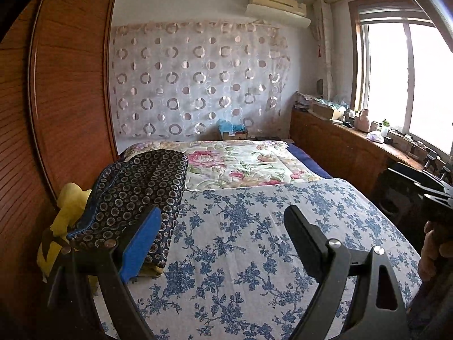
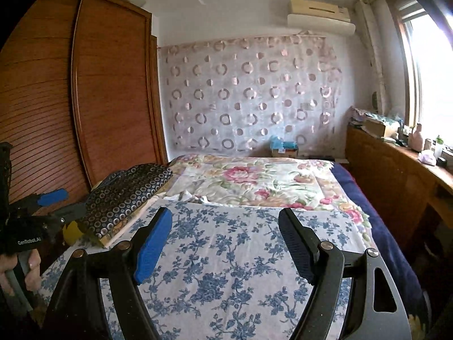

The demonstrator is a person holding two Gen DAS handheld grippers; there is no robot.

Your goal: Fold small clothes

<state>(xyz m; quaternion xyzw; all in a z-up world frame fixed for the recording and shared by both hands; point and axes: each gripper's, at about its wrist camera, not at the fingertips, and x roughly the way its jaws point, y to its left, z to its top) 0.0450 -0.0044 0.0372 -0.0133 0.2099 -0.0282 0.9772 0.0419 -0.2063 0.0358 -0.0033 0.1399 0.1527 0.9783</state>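
A white cloth with blue flowers lies spread flat over the near part of the bed; it shows again as the blue-flowered cloth in the right wrist view. My left gripper hovers open above its left side with nothing between the fingers. My right gripper is open and empty too, over the cloth's middle. A folded dark blue fabric with ring print is stacked at the bed's left edge, just beyond my left blue pad. A yellow garment sticks out beside and under that stack. A small crumpled white piece lies at the cloth's far edge.
A pink-flowered quilt covers the far half of the bed. A wooden wardrobe stands close on the left. On the right a cluttered wooden counter runs under the window. A hand holds the right tool at the frame's edge; my left gripper appears at the left of the right wrist view.
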